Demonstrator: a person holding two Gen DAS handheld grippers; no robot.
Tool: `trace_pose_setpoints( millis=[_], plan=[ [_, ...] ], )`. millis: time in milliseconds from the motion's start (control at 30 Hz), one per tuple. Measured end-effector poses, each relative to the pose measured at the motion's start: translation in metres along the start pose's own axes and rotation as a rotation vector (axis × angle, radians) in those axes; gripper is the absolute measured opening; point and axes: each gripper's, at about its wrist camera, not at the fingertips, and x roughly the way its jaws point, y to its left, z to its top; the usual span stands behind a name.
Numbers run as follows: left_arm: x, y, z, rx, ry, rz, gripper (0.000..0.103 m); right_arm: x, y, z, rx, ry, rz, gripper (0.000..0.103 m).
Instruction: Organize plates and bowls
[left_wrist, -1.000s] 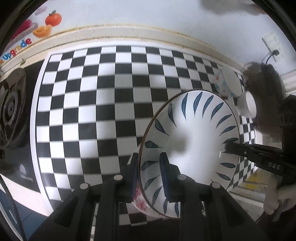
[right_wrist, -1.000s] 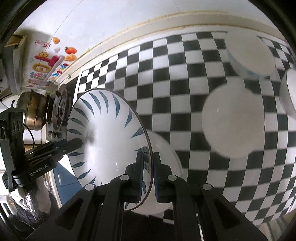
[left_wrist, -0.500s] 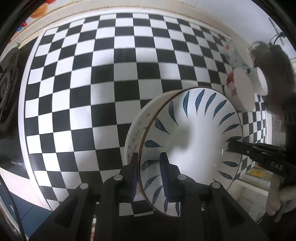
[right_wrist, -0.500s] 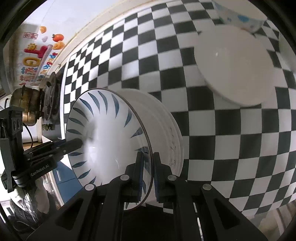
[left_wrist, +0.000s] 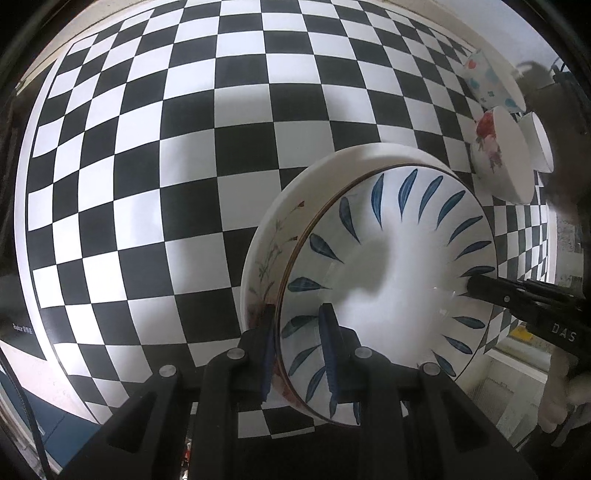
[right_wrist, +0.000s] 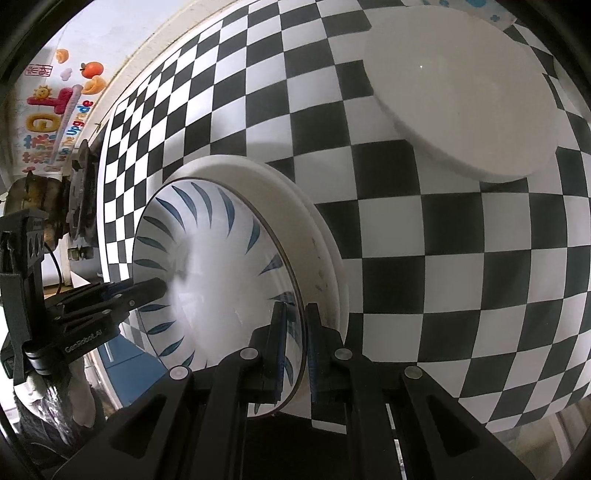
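Checkered mat (left_wrist: 147, 184): both jaws clamp blue-leaf plate (left_wrist: 399, 266).

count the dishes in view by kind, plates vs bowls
plates: 2 (blue-leaf plate, floral plate under it)
bowls: 3 (dotted bowl, rose bowl, plain bowl)
total: 5

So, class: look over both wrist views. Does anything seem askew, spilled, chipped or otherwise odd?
Nothing stands out. The blue-leaf bowl is gripped at opposite rims by the left gripper and right gripper, over a floral white bowl. The other bowls sit upright on the checkered mat; no spills or chips show.
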Motion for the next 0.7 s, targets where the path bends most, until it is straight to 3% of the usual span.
trace_pose_setpoints(
  millis=[700],
  plan=[
    [0.0091,-0.0037,0.0047,-0.006,0.05,0.02,0.021,0.0031,-0.0082,0.0081,0.047,0.035,0.016,0.016]
  ],
)
